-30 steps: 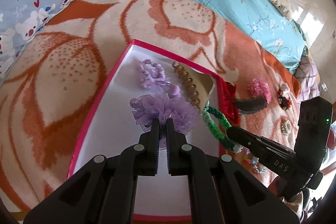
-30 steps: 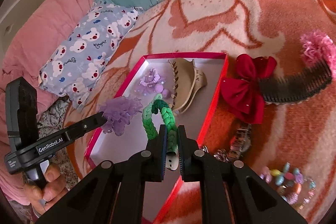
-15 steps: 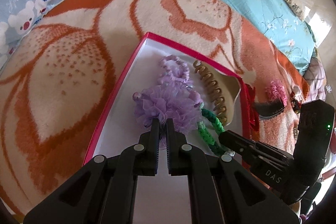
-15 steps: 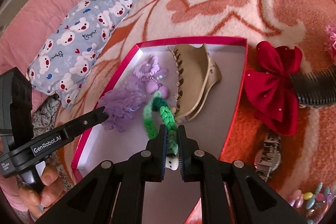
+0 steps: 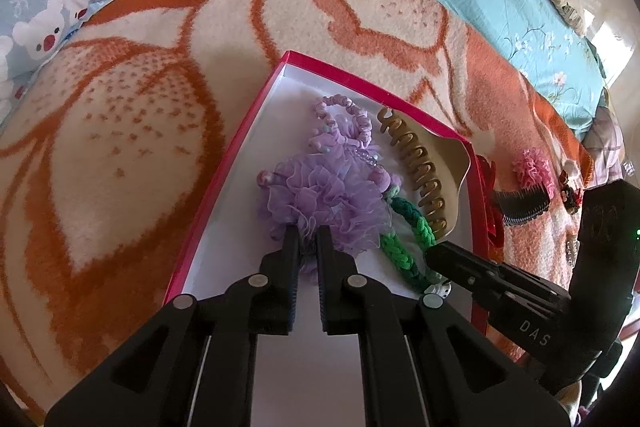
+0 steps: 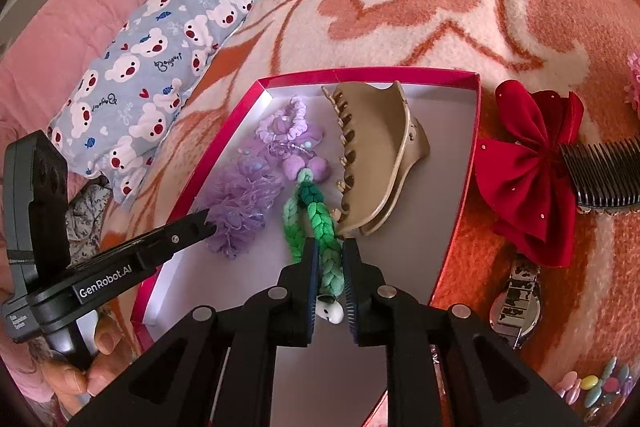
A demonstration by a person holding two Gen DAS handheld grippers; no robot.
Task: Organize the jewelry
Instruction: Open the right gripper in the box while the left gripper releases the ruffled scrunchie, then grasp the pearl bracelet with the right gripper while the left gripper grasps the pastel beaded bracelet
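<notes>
A pink-rimmed box (image 5: 256, 115) (image 6: 466, 163) with a white floor lies on the blanket. My left gripper (image 5: 308, 239) is shut on a purple tulle scrunchie (image 5: 320, 195) (image 6: 240, 203), held low inside the box. My right gripper (image 6: 328, 251) (image 5: 434, 253) is shut on a green braided hair tie (image 6: 316, 219) (image 5: 404, 239) with a white charm, also low in the box beside the scrunchie. A small lilac scrunchie (image 5: 344, 123) (image 6: 284, 127) and a tan claw clip (image 6: 380, 155) (image 5: 428, 167) lie in the box.
On the orange blanket right of the box lie a red bow (image 6: 532, 171), a black comb (image 6: 604, 175) (image 5: 520, 203), a pink scrunchie (image 5: 532, 167), a watch (image 6: 516, 303) and pastel beads (image 6: 600, 387). A bear-print pillow (image 6: 140, 83) is at the left.
Both grippers have moved forward and down into the box, carrying the purple scrunchie and the green tie closer to the lilac scrunchie and claw clip. Both stay shut.
</notes>
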